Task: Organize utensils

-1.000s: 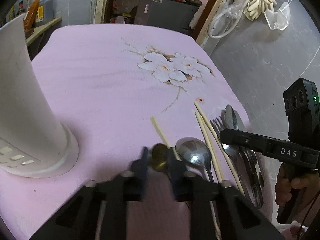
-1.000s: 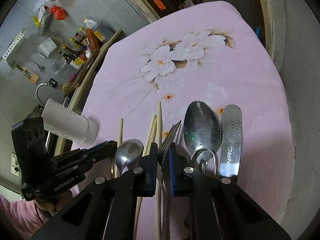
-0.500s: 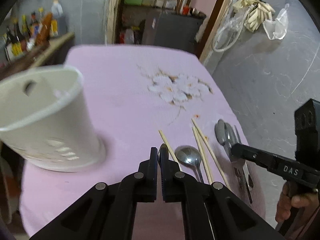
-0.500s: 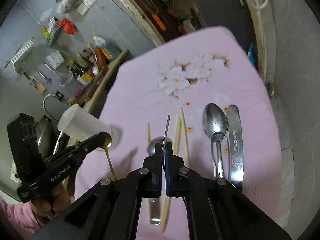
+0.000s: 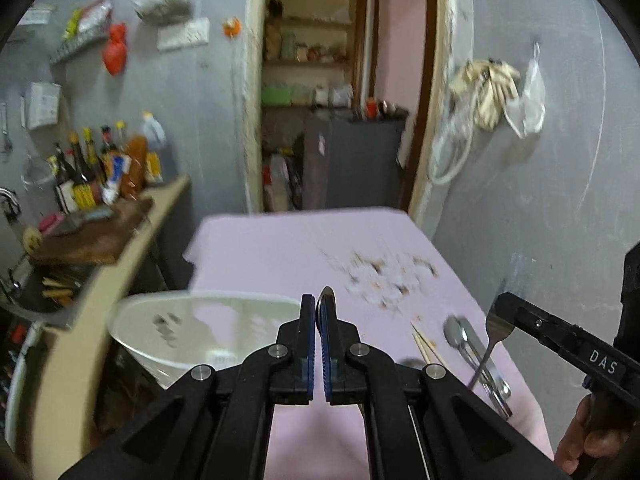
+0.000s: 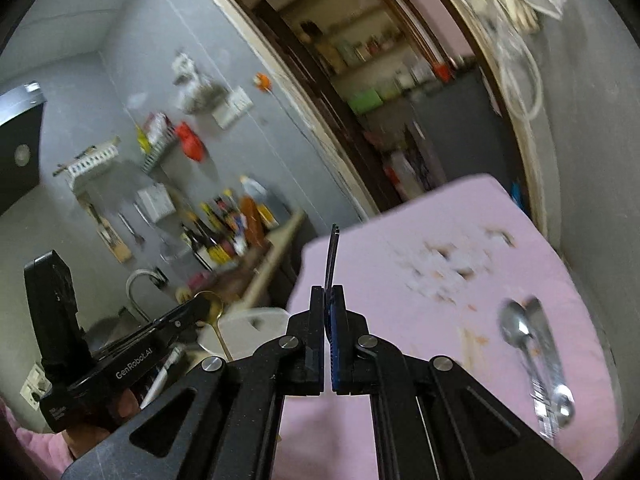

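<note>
My left gripper (image 5: 318, 312) is shut on a gold spoon (image 5: 326, 300), seen edge-on; from the right wrist view its bowl (image 6: 212, 308) hangs just above the white utensil holder (image 6: 256, 326). The holder (image 5: 200, 332) sits low left, right beside the left gripper. My right gripper (image 6: 328, 304) is shut on a steel fork (image 6: 331, 256), lifted off the table; the fork (image 5: 494, 340) hangs from it at the right of the left wrist view. A steel spoon (image 6: 520, 336), a flat utensil and chopsticks (image 5: 424, 344) lie on the pink tablecloth (image 5: 300, 252).
A wooden counter (image 5: 100, 248) with bottles (image 5: 100, 164) stands left of the table. A grey wall (image 5: 540, 220) runs along the table's right edge. A doorway (image 5: 332, 120) with shelves lies beyond the far end.
Both grippers have risen and tilted up. The left has carried the gold spoon over to the white holder. The right has lifted the fork higher off the table.
</note>
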`<state>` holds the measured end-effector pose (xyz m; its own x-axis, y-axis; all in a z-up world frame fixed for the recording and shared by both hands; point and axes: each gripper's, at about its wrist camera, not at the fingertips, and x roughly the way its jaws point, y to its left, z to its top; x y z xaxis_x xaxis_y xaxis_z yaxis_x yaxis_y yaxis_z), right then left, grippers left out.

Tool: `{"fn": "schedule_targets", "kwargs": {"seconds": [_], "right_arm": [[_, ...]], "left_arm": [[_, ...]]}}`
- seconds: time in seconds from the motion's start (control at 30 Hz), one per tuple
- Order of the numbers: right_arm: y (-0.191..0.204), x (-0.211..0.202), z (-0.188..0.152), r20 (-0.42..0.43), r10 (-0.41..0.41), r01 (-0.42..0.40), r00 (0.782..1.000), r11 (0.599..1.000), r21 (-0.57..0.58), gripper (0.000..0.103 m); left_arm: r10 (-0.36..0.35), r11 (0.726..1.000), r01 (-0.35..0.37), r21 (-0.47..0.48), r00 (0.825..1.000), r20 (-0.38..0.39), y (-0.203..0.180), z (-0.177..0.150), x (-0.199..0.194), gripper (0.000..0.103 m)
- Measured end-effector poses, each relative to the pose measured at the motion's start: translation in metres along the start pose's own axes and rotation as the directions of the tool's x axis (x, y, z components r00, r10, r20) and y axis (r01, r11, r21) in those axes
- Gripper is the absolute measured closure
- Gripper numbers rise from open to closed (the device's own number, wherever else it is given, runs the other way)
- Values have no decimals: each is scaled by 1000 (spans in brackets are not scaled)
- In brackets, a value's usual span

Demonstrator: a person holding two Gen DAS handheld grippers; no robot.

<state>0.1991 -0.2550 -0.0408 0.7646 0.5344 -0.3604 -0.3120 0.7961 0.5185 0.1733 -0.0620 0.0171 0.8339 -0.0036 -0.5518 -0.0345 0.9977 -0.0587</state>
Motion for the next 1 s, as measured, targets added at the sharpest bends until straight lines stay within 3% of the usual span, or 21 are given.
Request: {"fn": "schedule_targets", "kwargs": {"seconds": [0.2,0.43,0.7,1.0], "right_arm": [[60,7,23,91,79,-77,993,996,-36,101],[111,33,28,140,134,-125,981,990,-69,101],[125,79,8,92,57,-47,994,994,-102,101],[108,112,-14,37,-54,58,998,992,-110,101]], "left_arm": [[47,999,-47,1,993,107,53,35,-32,100],[140,990,-135,-39,969,201,116,58,-52,100],[224,974,-221,-38,941,254,154,57,-28,100],[202,979,-205,-9,953,226,157,38,15,100]]}}
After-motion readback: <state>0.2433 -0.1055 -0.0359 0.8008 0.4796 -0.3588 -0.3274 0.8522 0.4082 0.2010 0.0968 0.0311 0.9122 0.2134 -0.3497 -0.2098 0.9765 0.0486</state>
